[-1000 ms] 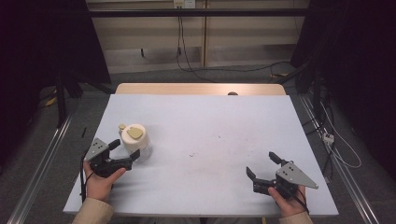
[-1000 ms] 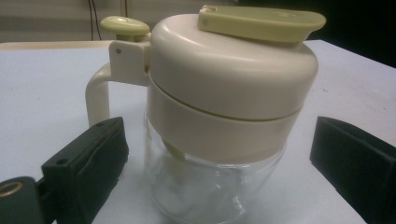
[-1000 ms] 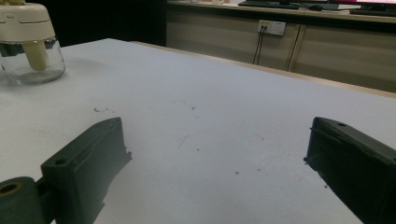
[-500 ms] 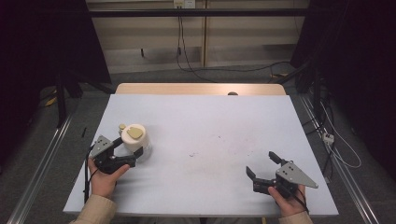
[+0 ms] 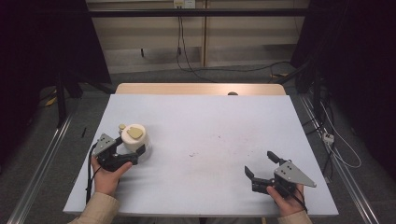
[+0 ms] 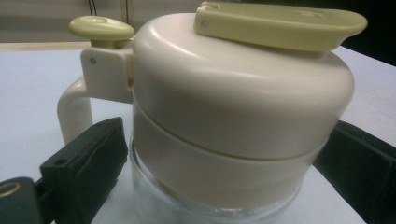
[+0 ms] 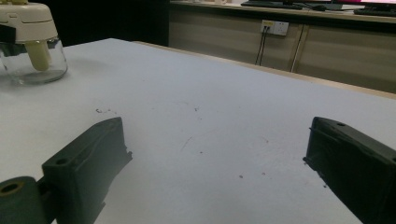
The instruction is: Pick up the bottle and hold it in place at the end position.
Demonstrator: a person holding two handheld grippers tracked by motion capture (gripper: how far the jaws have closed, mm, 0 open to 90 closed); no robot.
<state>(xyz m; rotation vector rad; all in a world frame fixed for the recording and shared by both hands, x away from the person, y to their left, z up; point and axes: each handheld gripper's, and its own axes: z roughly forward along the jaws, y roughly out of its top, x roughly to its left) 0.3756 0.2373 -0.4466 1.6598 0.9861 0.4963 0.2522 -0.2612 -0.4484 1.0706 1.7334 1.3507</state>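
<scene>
Left hand-held gripper (image 5: 127, 154): your jaws stood apart around the cream-lidded glass jug (image 5: 135, 141), lower left of the high view
Right hand-held gripper (image 5: 259, 167): apart, over bare counter (image 5: 205, 126)

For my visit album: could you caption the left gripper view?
Left gripper open around a cream-lidded glass jug, one black jaw on each side, on a white table.

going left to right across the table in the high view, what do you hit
left gripper → cream-lidded glass jug, which that gripper's jaws flank → bare stretch of white table with small dark specks → right gripper, jaws apart with nothing between them
</scene>
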